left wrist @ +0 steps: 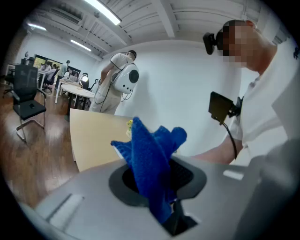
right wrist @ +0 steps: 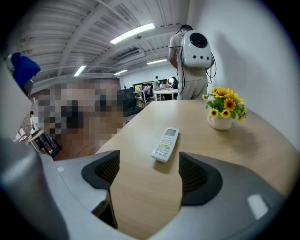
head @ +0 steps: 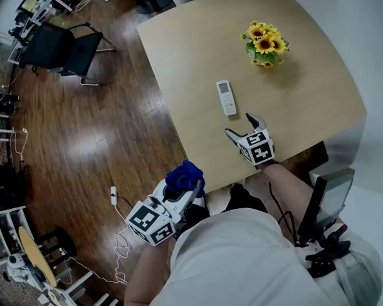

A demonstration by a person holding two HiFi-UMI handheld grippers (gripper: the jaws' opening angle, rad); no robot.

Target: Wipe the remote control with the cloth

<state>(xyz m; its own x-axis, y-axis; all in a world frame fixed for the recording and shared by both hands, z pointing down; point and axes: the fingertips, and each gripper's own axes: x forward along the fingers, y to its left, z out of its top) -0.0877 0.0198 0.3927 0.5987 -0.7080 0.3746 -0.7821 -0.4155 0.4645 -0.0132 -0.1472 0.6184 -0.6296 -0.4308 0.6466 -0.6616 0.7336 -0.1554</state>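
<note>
A white remote control [head: 226, 97] lies face up on the light wooden table [head: 187, 43], also seen ahead of the jaws in the right gripper view as the remote [right wrist: 165, 144]. My right gripper [head: 242, 128] hovers over the table just short of the remote, open, with nothing between its fingers [right wrist: 199, 176]. My left gripper [head: 181, 184] is off the table's near corner, over the floor, shut on a bunched blue cloth [head: 185, 175]. In the left gripper view the cloth [left wrist: 150, 164] stands up from the closed jaws.
A pot of sunflowers [head: 265, 45] stands at the table's far right. A black chair [head: 62, 47] sits on the wooden floor to the left. A white cable [head: 119, 246] lies on the floor near my left side.
</note>
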